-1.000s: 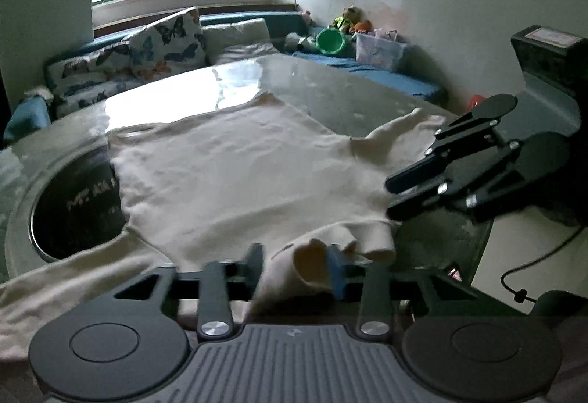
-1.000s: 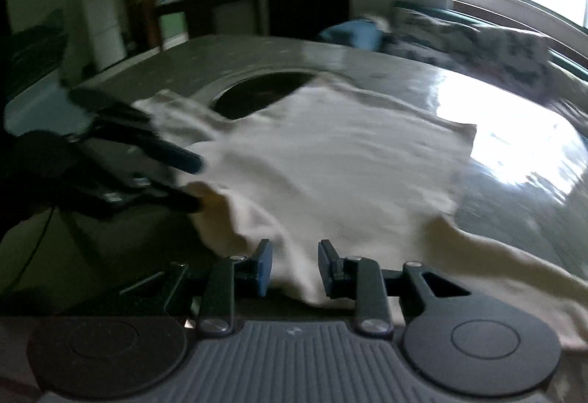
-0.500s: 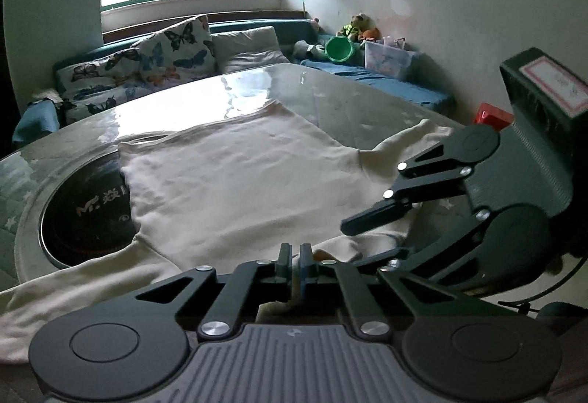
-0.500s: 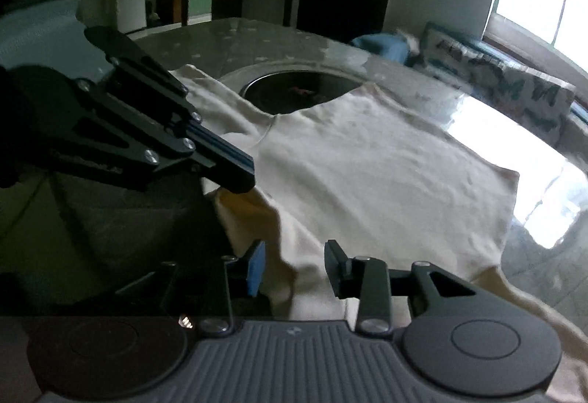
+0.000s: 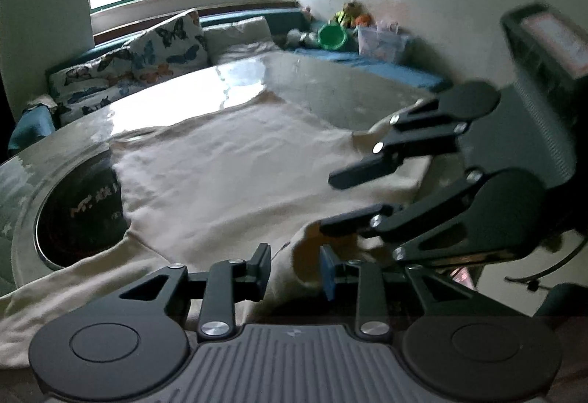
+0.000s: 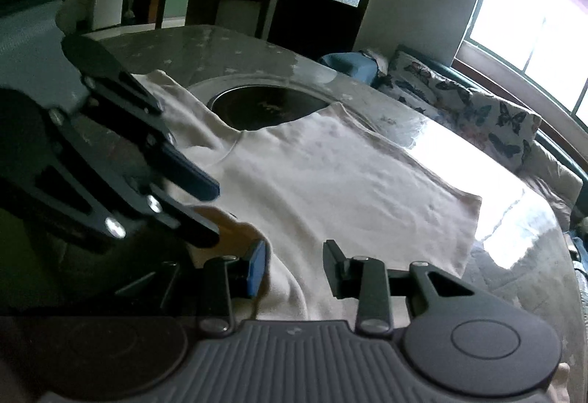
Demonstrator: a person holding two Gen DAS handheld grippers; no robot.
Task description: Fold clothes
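Observation:
A cream long-sleeved shirt (image 5: pixel 228 175) lies spread flat on the round glossy table (image 5: pixel 330 86), its neck end nearest me. My left gripper (image 5: pixel 296 270) hovers at the collar, its jaws opening. A raised fold of collar stands between the pads, and they do not press it. My right gripper (image 5: pixel 329 202) reaches in from the right, close above that fold. In the right wrist view the right gripper (image 6: pixel 294 268) is open over the shirt (image 6: pixel 330 182) edge with cloth in the gap. The left gripper (image 6: pixel 207 210) is just to its left.
A dark round recess (image 5: pixel 81 219) is sunk in the table beside the shirt's left sleeve. Butterfly cushions (image 5: pixel 161 46) line a bench under the window. A green bowl (image 5: pixel 332 35) and toys sit at the far corner. A black cable (image 5: pixel 551 270) hangs off the table's right.
My left gripper closed at the collar half a second ago and has now parted again. The right gripper swung in from the right, close beside the left one.

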